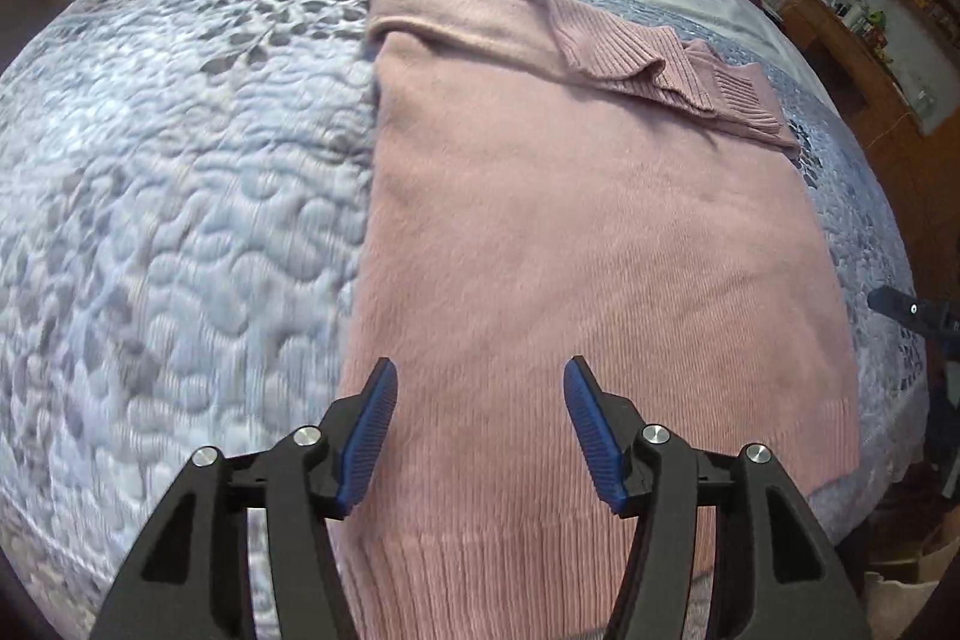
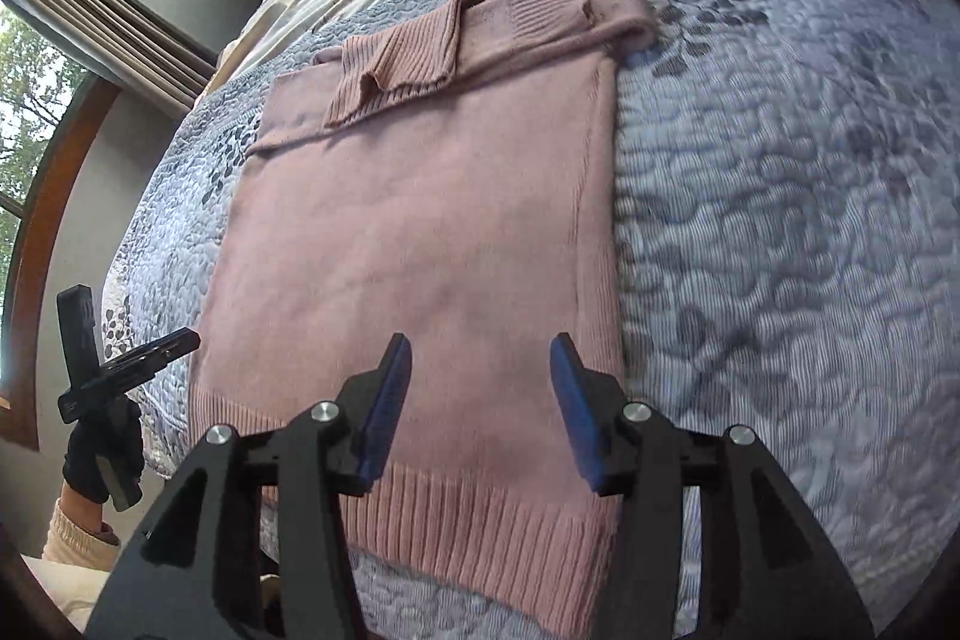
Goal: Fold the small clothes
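Sweater [image 1: 570,232] is lying flat on the bed [image 1: 180,220], sleeves already folded across near its collar, while left gripper [image 1: 480,430] and right gripper [image 2: 480,406] are hovering wide open and empty over its hem, bottom-to-top fold seemingly remaining.

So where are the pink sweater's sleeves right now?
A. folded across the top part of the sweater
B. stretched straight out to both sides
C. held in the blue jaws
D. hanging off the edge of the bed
A: the ribbed sleeves lie folded across the upper part of the pink sweater on the quilted bedspread, and both the left gripper and right gripper hang open with nothing between their jaws.
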The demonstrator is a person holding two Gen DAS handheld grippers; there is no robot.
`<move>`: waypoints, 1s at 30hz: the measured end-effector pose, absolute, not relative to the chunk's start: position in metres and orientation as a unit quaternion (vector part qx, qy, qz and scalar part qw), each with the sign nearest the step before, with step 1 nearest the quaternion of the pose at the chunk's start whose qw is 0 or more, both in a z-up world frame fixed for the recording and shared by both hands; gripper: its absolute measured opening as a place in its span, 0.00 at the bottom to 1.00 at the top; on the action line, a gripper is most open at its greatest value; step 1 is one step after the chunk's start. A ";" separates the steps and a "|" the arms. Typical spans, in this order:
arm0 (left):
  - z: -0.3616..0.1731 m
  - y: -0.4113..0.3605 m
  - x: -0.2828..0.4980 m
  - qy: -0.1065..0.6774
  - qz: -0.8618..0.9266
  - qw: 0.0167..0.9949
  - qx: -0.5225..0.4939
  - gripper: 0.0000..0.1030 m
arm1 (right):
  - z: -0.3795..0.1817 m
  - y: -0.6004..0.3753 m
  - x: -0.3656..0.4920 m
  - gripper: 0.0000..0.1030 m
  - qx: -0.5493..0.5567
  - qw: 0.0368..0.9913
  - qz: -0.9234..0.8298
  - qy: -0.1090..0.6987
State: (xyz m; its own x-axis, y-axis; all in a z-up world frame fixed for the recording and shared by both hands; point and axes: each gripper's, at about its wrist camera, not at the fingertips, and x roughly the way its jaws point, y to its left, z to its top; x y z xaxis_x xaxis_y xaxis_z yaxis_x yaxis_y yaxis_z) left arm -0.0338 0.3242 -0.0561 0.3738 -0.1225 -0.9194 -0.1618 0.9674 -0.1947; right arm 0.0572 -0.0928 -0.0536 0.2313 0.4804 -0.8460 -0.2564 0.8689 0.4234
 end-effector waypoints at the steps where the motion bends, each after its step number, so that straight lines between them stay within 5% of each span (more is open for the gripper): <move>1: -0.054 0.326 -0.044 0.560 0.017 0.819 -0.125 0.57 | -0.055 -0.097 0.045 0.52 0.096 0.777 0.232 0.577; 12: -0.070 0.329 -0.118 0.584 0.029 0.803 -0.118 0.60 | -0.080 -0.143 -0.033 0.54 0.099 0.764 0.184 0.610; 26: -0.094 0.339 -0.118 0.582 0.013 0.790 -0.191 0.65 | -0.112 -0.124 -0.029 0.55 0.105 0.739 0.195 0.637; 30: -0.092 0.340 -0.118 0.573 0.003 0.792 -0.210 0.59 | -0.109 -0.121 -0.031 0.42 0.122 0.728 0.228 0.634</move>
State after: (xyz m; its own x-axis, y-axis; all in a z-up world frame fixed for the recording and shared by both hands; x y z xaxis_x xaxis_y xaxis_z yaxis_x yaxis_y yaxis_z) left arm -0.1177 0.3396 -0.0916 0.3425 -0.2354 -0.9096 -0.2461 0.9118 -0.3287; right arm -0.0313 -0.1211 -0.1094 0.0914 0.4879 -0.8681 -0.1773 0.8658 0.4679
